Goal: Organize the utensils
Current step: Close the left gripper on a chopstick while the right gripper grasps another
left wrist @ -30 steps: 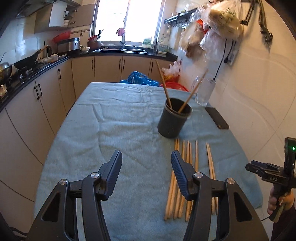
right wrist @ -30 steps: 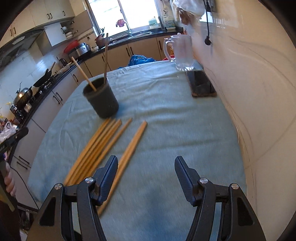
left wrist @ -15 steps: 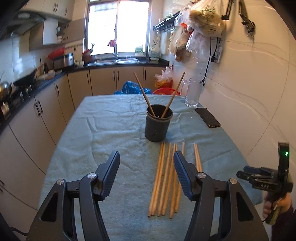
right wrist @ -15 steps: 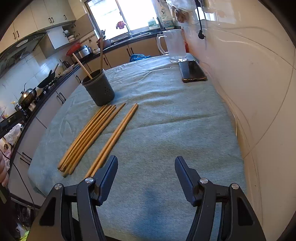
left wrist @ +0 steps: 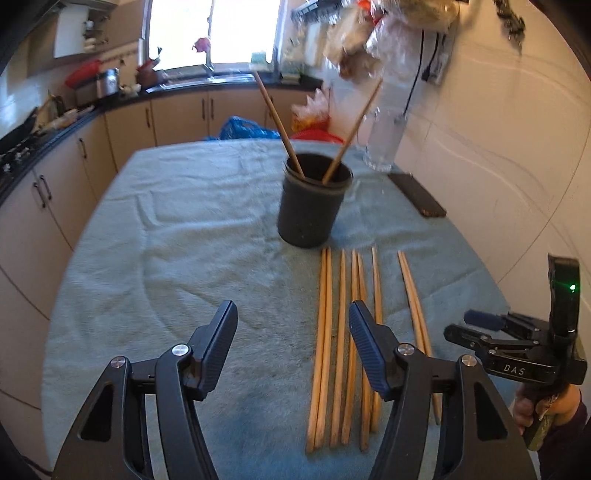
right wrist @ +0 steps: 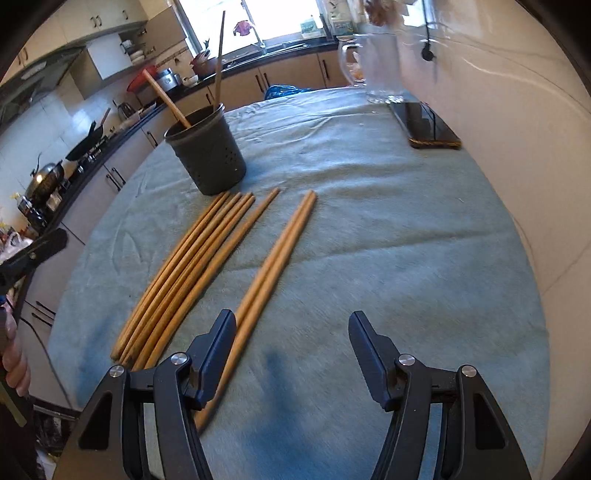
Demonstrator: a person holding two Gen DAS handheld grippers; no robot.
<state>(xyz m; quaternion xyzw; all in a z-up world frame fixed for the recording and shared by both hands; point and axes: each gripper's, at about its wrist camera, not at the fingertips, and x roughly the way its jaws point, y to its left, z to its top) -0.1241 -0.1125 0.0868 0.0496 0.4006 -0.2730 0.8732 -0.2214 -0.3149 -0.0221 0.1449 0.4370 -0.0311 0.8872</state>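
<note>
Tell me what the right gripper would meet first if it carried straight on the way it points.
Probably bare green cloth: the right gripper, jaws open and empty, aims just right of the separate chopstick pair.

Light: bright daylight from the window (left wrist: 210, 33), blown out to white
Glare: pale sheen on the wall tiles (right wrist: 517, 122)
Shadows: soft, dark patch on the cloth (right wrist: 273, 365) near the lower edge
Blur: smeared bags (left wrist: 373, 40) and jug (right wrist: 380, 70)
Distortion: strong fisheye bending, black corners
</note>
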